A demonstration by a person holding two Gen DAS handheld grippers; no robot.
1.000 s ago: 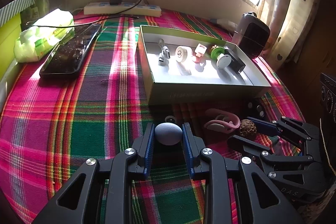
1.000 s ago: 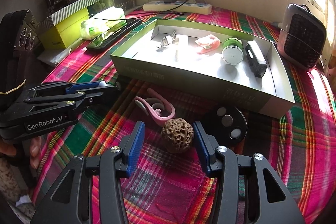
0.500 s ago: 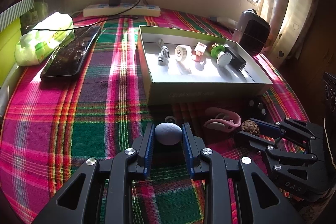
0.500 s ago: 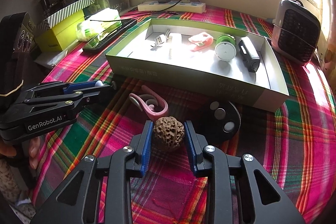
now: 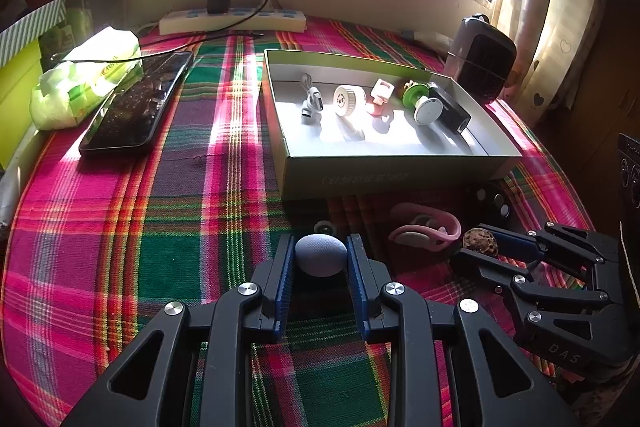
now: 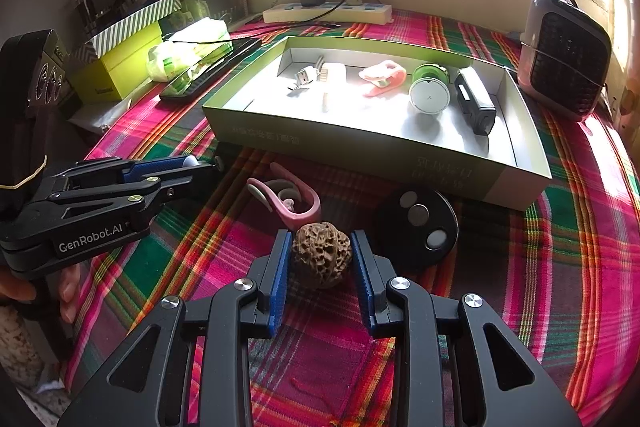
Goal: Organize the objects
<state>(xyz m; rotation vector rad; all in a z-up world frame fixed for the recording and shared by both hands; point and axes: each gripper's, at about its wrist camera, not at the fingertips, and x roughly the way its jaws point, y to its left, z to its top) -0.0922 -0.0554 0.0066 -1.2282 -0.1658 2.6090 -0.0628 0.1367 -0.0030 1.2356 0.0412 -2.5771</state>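
Gripping is done on both sides: the left gripper [image 5: 320, 263] is clamped on a grey pebble-like ball [image 5: 321, 254], and the right gripper [image 6: 322, 261], jaws just closed, is pinched on the walnut [image 6: 322, 254], both approx. on the cloth. Next, judged: each is to be lifted and carried to the box [image 6: 372, 147] at 12 o'clock, w/ its near wall cleared.

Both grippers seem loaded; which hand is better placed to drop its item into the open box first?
Probably the right. The right gripper, shut on the walnut, sits nearer the box. The left gripper, shut on the grey ball, is out past the box's corner, so reaches further.
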